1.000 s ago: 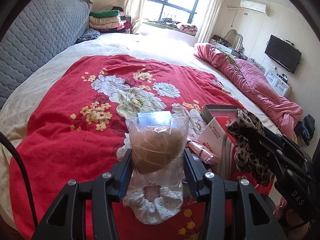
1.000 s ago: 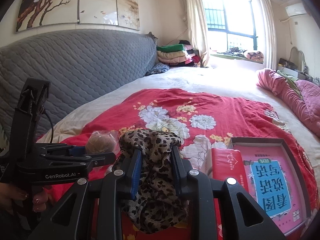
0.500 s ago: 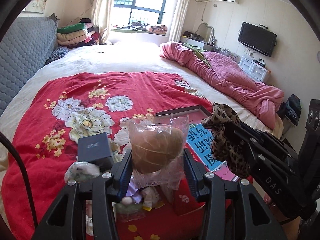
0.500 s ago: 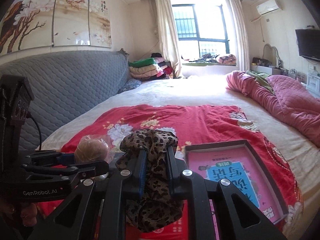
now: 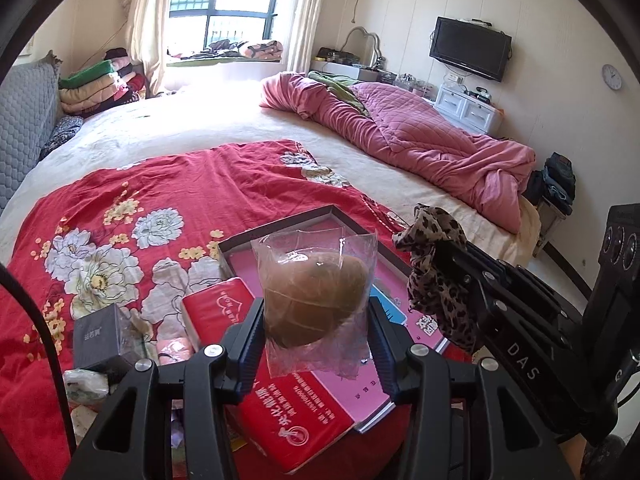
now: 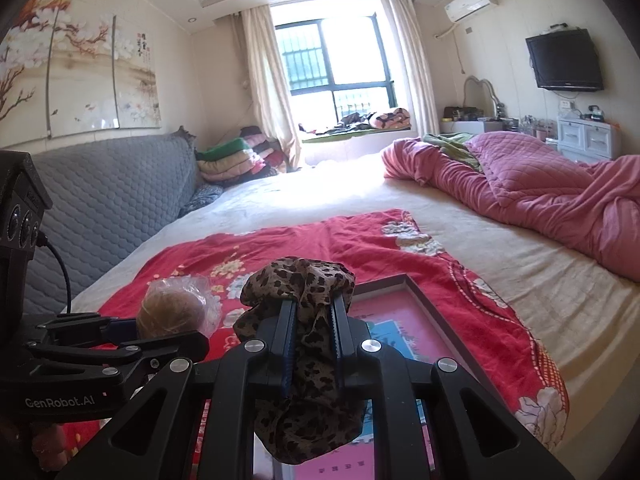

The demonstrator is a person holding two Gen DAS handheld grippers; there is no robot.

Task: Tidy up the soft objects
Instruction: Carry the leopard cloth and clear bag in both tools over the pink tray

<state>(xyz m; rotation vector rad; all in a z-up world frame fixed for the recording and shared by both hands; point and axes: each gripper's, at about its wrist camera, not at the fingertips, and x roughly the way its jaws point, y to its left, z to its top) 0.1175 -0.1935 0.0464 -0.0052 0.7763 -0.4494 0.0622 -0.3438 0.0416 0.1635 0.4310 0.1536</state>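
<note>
My left gripper [image 5: 316, 320] is shut on a clear plastic bag with a tan round sponge [image 5: 316, 300] and holds it above the pink open box [image 5: 320, 216]. The bag also shows in the right wrist view [image 6: 172, 312]. My right gripper [image 6: 314, 320] is shut on a leopard-print cloth [image 6: 300, 280], which hangs down between the fingers. In the left wrist view the leopard cloth [image 5: 436, 272] is to the right of the bag, over the box's right side. Both are held in the air over the red floral blanket [image 5: 160, 200].
A red tissue pack [image 5: 288, 420] lies across the box's near left edge. A small black box [image 5: 100, 336], a pink item [image 5: 172, 350] and small bagged items [image 5: 86, 384] lie at left. A pink quilt [image 5: 420, 140] lies on the bed's right. The grey headboard [image 6: 104, 208] is at left.
Both grippers have swung right across the blanket with their loads, from over the floral scrunchie to over the pink box and tissue pack. Their holds are unchanged.
</note>
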